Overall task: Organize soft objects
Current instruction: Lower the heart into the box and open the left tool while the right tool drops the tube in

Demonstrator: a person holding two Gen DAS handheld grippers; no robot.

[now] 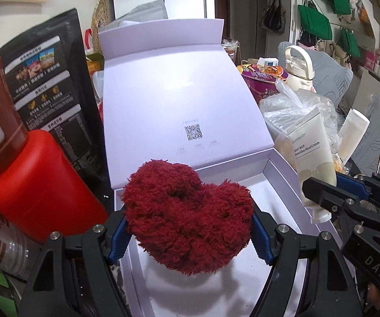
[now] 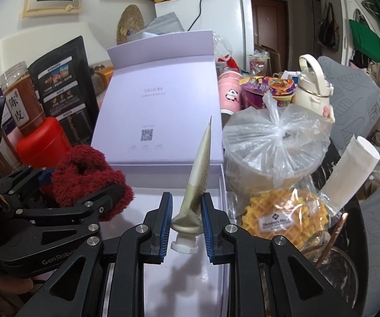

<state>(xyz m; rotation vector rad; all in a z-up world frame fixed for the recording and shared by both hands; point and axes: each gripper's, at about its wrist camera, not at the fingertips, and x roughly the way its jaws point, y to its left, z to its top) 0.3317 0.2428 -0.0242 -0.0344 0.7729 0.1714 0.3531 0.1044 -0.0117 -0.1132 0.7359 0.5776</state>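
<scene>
My left gripper (image 1: pixel 188 233) is shut on a fluffy dark red scrunchie (image 1: pixel 187 216) and holds it above the open lilac gift box (image 1: pixel 282 163). The scrunchie (image 2: pixel 89 177) and the left gripper (image 2: pixel 81 192) also show at the left of the right wrist view. My right gripper (image 2: pixel 184 222) is shut on a cream hand-cream tube (image 2: pixel 199 182), cap down and seam up, over the box's (image 2: pixel 223 182) right part. In the left wrist view the tube (image 1: pixel 312 163) and the right gripper (image 1: pixel 330 192) are at the right of the box.
A red-lidded jar (image 1: pixel 31 182) and a black pouch (image 1: pixel 49 87) stand left of the box. A tied plastic bag (image 2: pixel 274 145), packed waffles (image 2: pixel 282 216), a white roll (image 2: pixel 348 169), a cream bottle (image 2: pixel 312 84) and snack cups (image 2: pixel 264 89) crowd the right.
</scene>
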